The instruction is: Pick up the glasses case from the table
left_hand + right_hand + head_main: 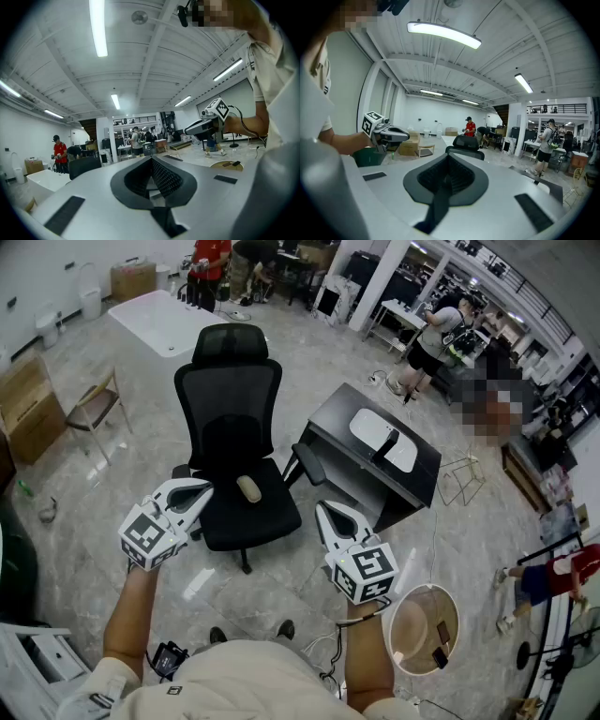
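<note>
Beige shirt (230, 679) with short sleeves

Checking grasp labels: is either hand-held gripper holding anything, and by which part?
Nothing held: the left hand-held gripper and the right hand-held gripper are both shut and empty.

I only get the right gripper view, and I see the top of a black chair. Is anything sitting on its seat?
Observer: Yes, a small beige oval object lies on the seat of the black office chair.
Operator: Where's the table top?
Observer: The black rectangular table stands right of the chair in the head view, holding a white oval tray.
Operator: Anything on it?
Observer: A slim black object lies across it.
</note>
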Demonstrator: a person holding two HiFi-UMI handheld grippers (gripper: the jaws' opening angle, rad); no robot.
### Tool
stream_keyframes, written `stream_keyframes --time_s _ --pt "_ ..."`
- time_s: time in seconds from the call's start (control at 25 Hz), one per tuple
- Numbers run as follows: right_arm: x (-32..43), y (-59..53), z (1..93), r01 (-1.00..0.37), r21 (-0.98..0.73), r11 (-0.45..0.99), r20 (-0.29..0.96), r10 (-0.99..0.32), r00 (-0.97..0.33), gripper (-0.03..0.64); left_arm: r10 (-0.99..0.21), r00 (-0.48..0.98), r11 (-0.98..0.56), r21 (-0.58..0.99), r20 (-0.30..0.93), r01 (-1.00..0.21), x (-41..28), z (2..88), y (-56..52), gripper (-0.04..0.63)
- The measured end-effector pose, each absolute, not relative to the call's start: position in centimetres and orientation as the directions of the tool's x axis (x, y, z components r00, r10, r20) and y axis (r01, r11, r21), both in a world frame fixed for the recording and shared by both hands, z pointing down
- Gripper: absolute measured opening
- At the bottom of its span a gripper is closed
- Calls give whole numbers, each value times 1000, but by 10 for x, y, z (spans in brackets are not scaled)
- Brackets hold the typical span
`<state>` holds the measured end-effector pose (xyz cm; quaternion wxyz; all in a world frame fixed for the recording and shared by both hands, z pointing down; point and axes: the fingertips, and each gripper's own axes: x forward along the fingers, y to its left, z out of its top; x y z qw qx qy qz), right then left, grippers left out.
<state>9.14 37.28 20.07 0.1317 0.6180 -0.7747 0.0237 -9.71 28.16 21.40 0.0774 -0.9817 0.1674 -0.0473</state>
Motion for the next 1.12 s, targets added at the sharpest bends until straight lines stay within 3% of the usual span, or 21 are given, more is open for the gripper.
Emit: stream_keyframes --time_s 0.48,1.12 --pt "46 357 207 -965 101 242 233 -949 -213 21 -328 942 -936 -158 68 -314 -137 216 273 15" --pt "122 259 230 -916 -2 401 205 -897 -393 25 -479 867 -874 -162 136 -457 -73 232 228 15"
